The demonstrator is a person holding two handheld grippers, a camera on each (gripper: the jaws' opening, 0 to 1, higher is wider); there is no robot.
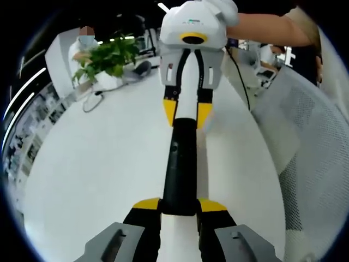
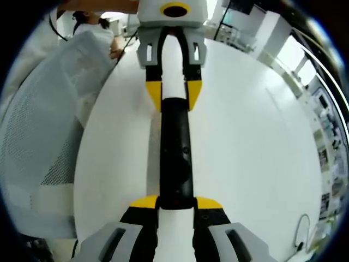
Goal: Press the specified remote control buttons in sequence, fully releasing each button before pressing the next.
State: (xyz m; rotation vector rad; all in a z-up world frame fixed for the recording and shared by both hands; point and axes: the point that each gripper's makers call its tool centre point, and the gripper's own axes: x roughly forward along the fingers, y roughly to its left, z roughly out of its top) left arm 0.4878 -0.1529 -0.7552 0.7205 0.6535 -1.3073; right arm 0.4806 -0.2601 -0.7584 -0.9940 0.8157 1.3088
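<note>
Close in, the left gripper (image 1: 179, 210) has its yellow-tipped jaws clamped on one end of the black remote (image 1: 179, 166), held above the white table (image 1: 98, 174). At the far end, the right gripper (image 1: 186, 112) pinches it too. The risk, I judge: with both grippers busy holding, no jaw is free to press, and uneven pulling could twist the remote loose.
</note>
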